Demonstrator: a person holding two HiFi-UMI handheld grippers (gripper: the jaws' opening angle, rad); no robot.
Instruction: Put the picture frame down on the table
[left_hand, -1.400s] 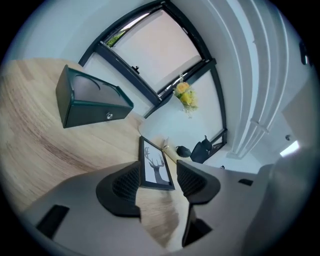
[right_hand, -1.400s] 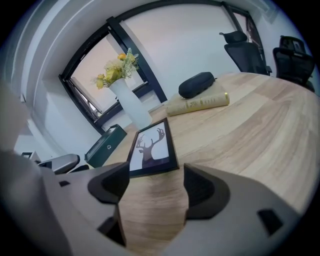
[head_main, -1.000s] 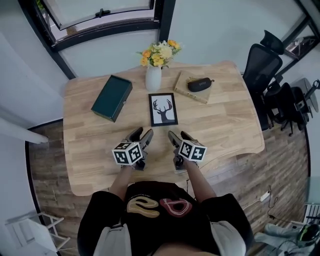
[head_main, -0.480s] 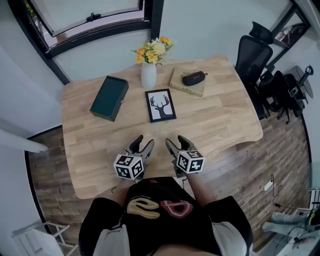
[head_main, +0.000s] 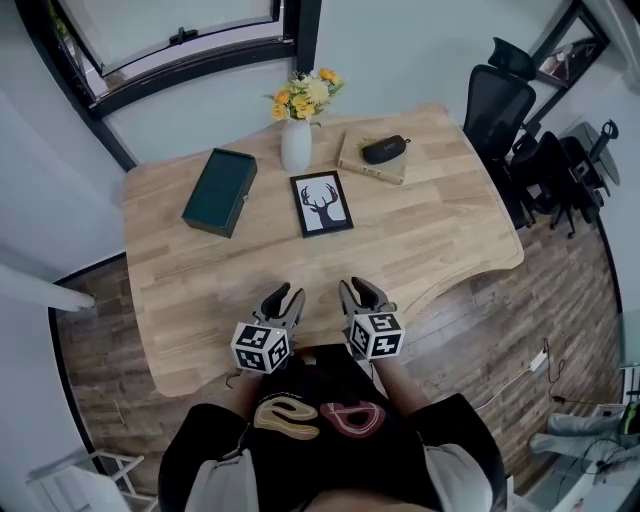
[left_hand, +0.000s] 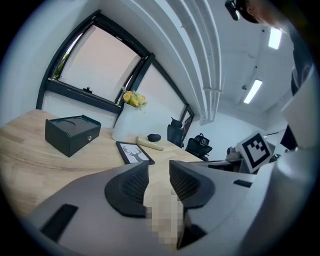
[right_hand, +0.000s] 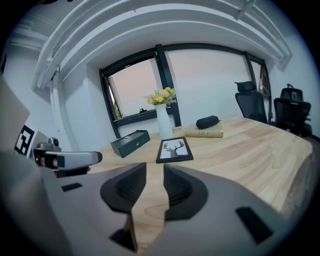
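The black picture frame (head_main: 321, 203) with a deer print lies flat on the wooden table (head_main: 430, 240), just in front of the vase. It also shows in the left gripper view as the frame (left_hand: 134, 152) and in the right gripper view as the frame (right_hand: 175, 149). My left gripper (head_main: 284, 294) and right gripper (head_main: 360, 290) hover side by side over the table's near edge, well short of the frame. Each has its jaws a narrow gap apart with nothing between them, as seen at the left gripper (left_hand: 159, 175) and the right gripper (right_hand: 155, 182).
A dark green box (head_main: 220, 192) sits at the back left. A white vase of yellow flowers (head_main: 296, 145) stands behind the frame. A book (head_main: 372, 160) with a black case (head_main: 385, 149) on it lies at the back right. Office chairs (head_main: 505, 110) stand off the table's right side.
Both grippers have drawn back from the middle of the table toward its near edge. The picture frame has stayed flat where it was.
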